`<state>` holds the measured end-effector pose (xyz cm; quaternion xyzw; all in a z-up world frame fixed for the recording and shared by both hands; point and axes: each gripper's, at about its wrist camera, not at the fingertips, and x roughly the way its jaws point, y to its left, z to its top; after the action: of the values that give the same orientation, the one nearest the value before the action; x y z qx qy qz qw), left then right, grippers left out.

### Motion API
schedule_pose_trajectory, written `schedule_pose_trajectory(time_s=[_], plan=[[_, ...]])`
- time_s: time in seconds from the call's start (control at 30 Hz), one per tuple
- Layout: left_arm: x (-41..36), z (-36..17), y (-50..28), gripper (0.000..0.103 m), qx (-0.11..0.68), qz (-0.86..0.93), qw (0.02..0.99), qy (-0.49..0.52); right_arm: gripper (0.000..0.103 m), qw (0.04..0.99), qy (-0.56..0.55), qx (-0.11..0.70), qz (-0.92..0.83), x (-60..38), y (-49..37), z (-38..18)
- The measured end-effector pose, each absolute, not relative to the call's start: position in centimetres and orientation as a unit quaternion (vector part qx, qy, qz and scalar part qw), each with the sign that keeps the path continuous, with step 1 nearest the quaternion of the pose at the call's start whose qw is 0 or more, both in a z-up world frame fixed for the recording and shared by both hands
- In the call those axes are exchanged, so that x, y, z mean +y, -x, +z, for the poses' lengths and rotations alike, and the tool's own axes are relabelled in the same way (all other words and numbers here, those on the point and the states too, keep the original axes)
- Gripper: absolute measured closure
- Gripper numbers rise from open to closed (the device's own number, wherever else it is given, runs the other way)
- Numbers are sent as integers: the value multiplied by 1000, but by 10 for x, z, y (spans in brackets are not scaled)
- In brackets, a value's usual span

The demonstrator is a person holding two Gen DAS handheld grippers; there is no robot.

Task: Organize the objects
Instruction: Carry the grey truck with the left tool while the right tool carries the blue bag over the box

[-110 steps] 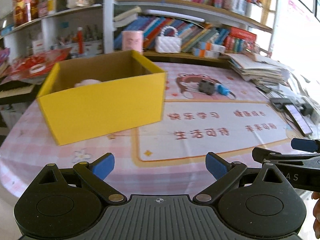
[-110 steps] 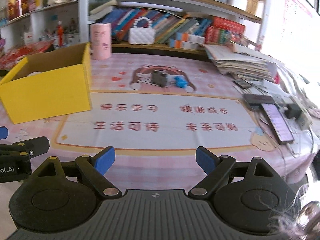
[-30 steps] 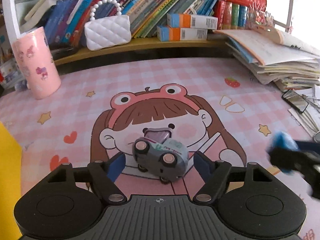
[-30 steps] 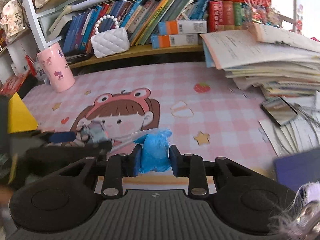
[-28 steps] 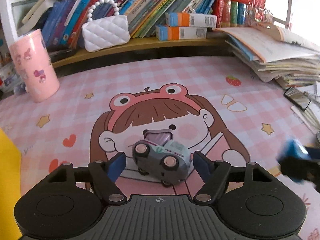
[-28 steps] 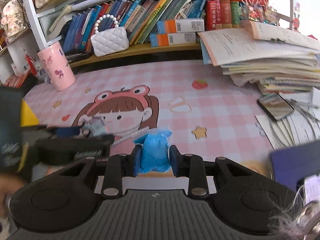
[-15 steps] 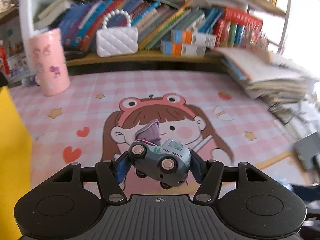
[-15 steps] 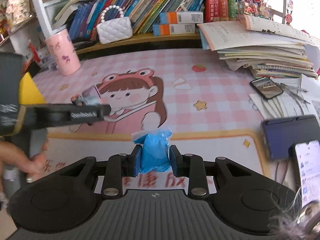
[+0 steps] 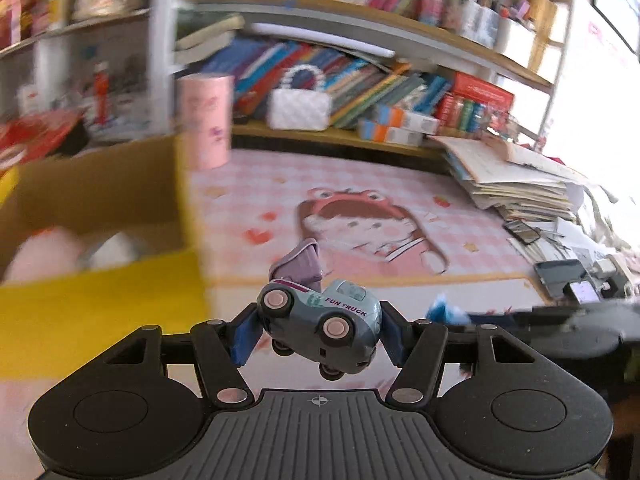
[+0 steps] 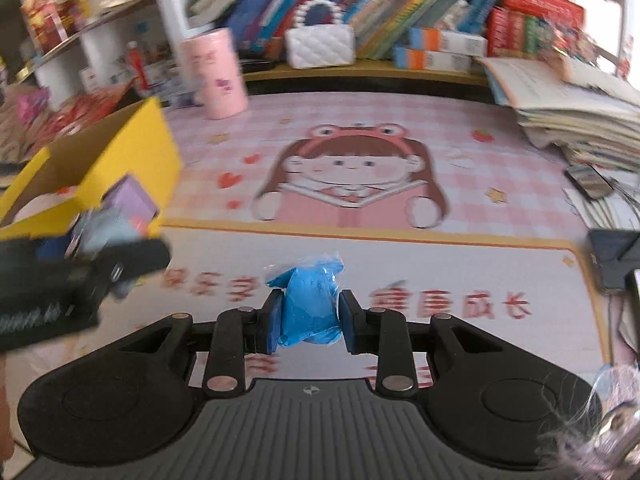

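Observation:
My left gripper [image 9: 318, 330] is shut on a grey-blue toy truck [image 9: 320, 326] with pink wheels and a raised purple flap, held in the air above the mat. The yellow cardboard box [image 9: 100, 304] is at the left, with pale soft items inside. My right gripper [image 10: 308, 316] is shut on a blue wrapped packet [image 10: 310, 300], held above the mat. In the right wrist view the left gripper [image 10: 80, 264] with the truck is at the left, near the box [image 10: 132, 152]. In the left wrist view the right gripper [image 9: 552, 322] shows blurred at the right.
A pink cartoon-girl mat [image 10: 360, 184] covers the table. A pink cylinder [image 10: 214, 76] and a white quilted purse [image 10: 320, 46] stand at the back by the bookshelf. Stacked papers [image 10: 568, 108] and phones [image 9: 560, 276] lie at the right.
Both grippers have lifted their objects and pulled back and to the left. The yellow box has come into view at the left. The left gripper closed on the truck about a second ago.

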<state>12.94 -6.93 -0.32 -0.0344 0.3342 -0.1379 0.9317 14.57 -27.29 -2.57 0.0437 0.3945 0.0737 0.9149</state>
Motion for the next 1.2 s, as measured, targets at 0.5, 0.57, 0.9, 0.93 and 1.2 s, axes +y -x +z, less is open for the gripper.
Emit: schedule_pose_trajectory(time_s=[0.5, 0.57, 0.9, 0.93, 1.2], plan=[[49, 0, -51, 42, 329, -46, 941, 71, 75, 908, 19, 382, 170, -142, -95, -11], [58, 1, -46, 42, 329, -43, 941, 73, 75, 909, 22, 379, 172, -133, -88, -9], [87, 4, -21, 42, 323, -49, 943, 59, 75, 916, 19, 365, 168, -99, -62, -3], [89, 4, -20, 42, 323, -50, 943, 57, 75, 916, 18, 363, 168, -96, -59, -2], [102, 7, -9, 42, 317, -55, 946, 32, 75, 918, 13, 362, 163, -75, -47, -2]])
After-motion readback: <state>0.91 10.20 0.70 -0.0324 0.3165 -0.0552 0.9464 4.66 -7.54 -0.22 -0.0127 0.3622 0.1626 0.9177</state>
